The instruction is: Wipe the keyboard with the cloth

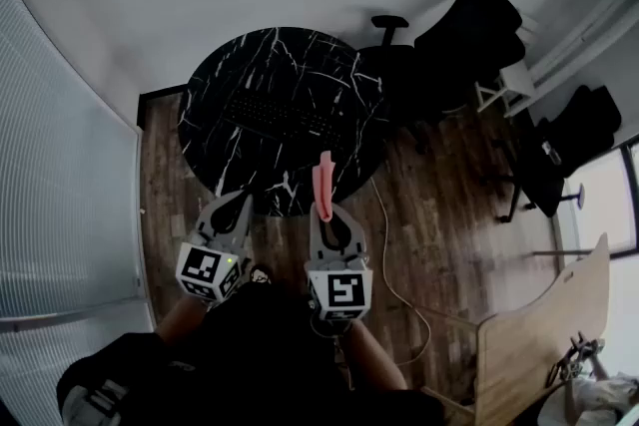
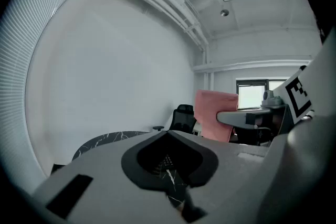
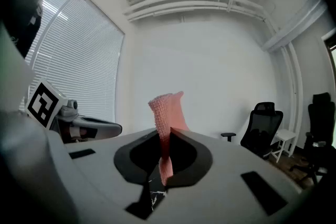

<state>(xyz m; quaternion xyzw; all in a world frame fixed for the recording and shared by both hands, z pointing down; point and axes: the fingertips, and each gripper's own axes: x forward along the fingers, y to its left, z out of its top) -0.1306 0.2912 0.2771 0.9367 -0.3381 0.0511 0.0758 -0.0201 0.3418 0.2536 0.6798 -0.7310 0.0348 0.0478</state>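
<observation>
The black keyboard (image 1: pixel 277 114) lies on a round black marble table (image 1: pixel 215 90) ahead of me. Both grippers are held up short of the table's near edge, over the wood floor. My right gripper (image 1: pixel 324 212) is shut on a pink knitted cloth (image 1: pixel 322 179), which stands up from between its jaws (image 3: pixel 167 123). In the left gripper view the same cloth (image 2: pixel 212 113) shows at the right. My left gripper (image 1: pixel 242 198) is shut with nothing in it, its tips meeting (image 2: pixel 169 134). The table's edge (image 2: pixel 100 141) shows beyond it.
Black office chairs (image 1: pixel 477 27) stand behind and to the right of the table, one also in the right gripper view (image 3: pixel 261 126). A white cable (image 1: pixel 391 259) trails over the floor. A wooden desk (image 1: pixel 529 334) is at lower right. Window blinds (image 1: pixel 60 165) run along the left.
</observation>
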